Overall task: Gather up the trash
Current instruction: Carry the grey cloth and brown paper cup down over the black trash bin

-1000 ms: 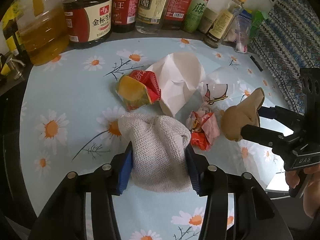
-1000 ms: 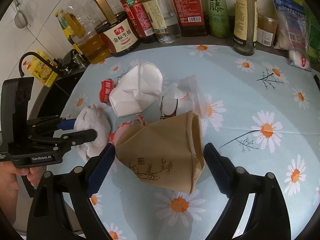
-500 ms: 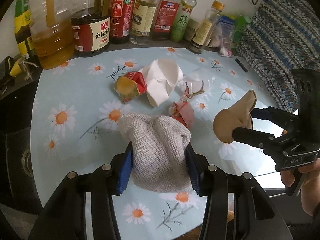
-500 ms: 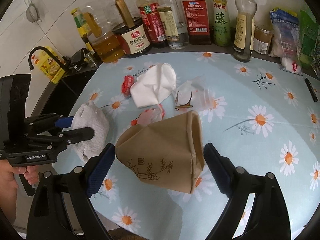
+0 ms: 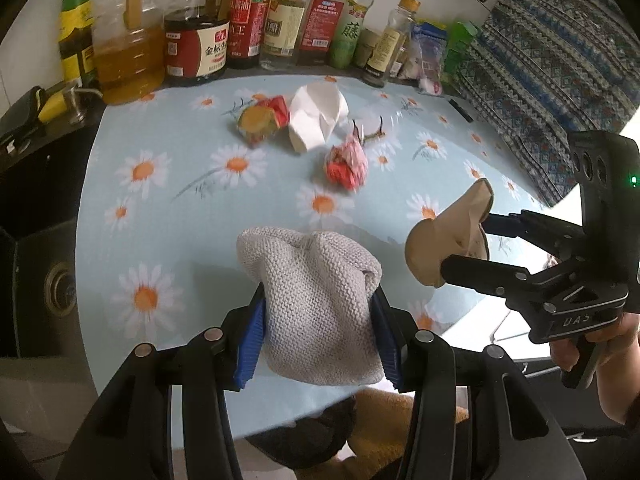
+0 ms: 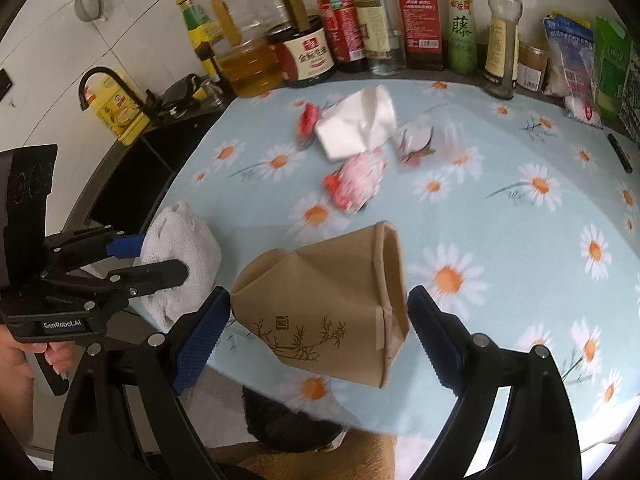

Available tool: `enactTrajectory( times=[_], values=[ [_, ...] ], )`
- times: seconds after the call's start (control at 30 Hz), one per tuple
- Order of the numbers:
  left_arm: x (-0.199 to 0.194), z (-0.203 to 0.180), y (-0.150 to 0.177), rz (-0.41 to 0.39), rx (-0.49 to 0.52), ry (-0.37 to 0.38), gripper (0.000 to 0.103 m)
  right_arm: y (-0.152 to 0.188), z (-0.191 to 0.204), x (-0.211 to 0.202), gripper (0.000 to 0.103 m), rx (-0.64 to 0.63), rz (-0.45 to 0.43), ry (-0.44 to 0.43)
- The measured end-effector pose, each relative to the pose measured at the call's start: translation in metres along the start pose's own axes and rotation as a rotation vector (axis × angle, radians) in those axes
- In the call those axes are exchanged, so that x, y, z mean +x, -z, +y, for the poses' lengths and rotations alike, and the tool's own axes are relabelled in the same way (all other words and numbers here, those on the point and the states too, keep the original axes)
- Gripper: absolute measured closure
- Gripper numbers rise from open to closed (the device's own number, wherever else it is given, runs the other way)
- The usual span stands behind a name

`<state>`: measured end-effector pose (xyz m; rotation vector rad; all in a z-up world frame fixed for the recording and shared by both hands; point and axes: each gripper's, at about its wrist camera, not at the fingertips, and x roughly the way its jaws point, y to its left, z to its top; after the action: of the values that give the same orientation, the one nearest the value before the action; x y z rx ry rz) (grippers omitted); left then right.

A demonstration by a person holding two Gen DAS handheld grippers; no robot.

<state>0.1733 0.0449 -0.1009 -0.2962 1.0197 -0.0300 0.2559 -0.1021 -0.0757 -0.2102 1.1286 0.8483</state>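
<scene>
The left tool (image 5: 320, 332) is clamped on a grey knitted cloth (image 5: 316, 304), its blue pads pressed into both sides of the bundle; the cloth hangs above the near edge of the worktop (image 5: 160, 200), clear of its surface. The right tool (image 6: 320, 328) is clamped on a crushed brown paper cup (image 6: 324, 304) — jaws wide, one pad against the dented base, the other against the rim; the cup lies on its side between them, mouth turned to the right, likewise above the near edge. In the left wrist view the two tools are side by side, cup just right of cloth.

Four pieces of trash lie on the daisy-print cover, well beyond both tools: one crumpled white paper (image 5: 316, 120), one red-and-yellow wrapper (image 5: 262, 118) touching its left side, one clear plastic scrap (image 6: 416, 142) to its right, one pink-red crumpled wrapper (image 5: 347, 160) nearest the tools; a row of sauce and oil bottles (image 5: 248, 20) lines the far edge.
</scene>
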Motion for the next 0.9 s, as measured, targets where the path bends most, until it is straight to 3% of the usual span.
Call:
enactTrajectory(
  times=[0.53,0.9],
  values=[
    [-0.026,-0.001,0.075,0.027,0.016,0.085,0.056,0.058,0.055,-0.007,0.014,0.030,0.020,-0.009],
    [-0.022,0.004,0.120,0.075,-0.012,0.125,0.056,0.100,0.068,0.009,0.014,0.065,0.094,-0.009]
  ],
)
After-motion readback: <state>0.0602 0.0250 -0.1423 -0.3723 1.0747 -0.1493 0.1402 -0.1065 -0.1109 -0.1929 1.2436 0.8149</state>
